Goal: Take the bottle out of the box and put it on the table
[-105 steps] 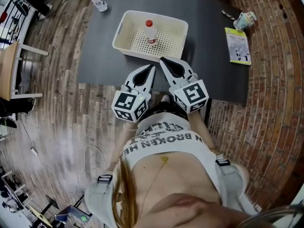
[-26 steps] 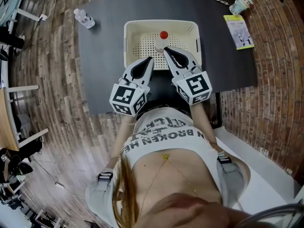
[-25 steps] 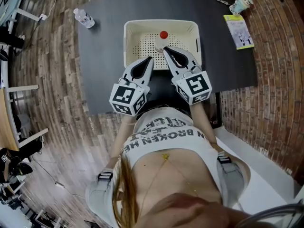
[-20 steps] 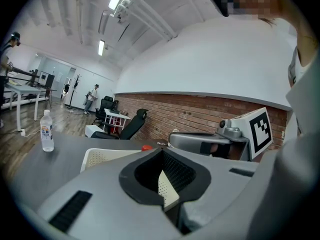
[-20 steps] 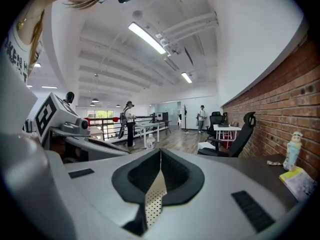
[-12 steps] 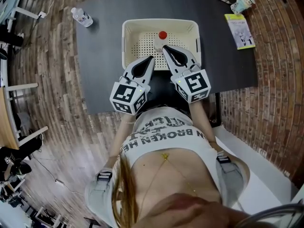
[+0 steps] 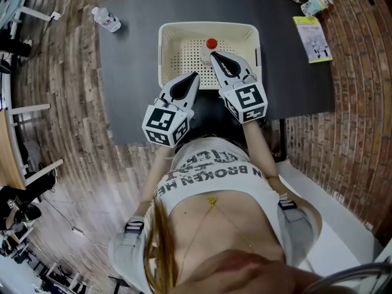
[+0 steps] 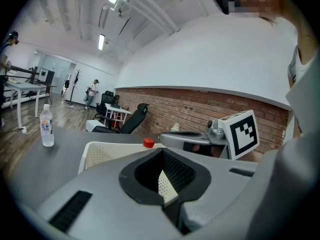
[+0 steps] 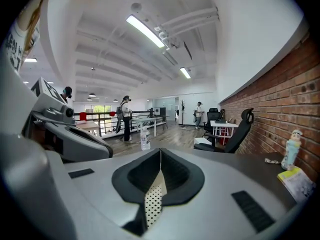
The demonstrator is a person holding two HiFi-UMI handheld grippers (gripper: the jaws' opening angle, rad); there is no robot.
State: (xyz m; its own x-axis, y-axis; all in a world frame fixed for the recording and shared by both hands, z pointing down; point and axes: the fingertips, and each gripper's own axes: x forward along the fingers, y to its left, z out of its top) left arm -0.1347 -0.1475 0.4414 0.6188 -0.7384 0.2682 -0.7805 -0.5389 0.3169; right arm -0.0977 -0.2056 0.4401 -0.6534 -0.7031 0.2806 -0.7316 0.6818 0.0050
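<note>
Presently, your right gripper (image 7: 214, 56) has its jaws pressed together on nothing. Its tips are over the white perforated box (image 7: 164, 54), just beside the red-capped bottle (image 7: 211, 46); contact cannot be confirmed. Your left gripper (image 7: 195, 76) is likewise closed and empty, with its tips at the box's near rim. The bottle stands upright inside the box, toward its far wall, on the dark table (image 7: 128, 78).
</note>
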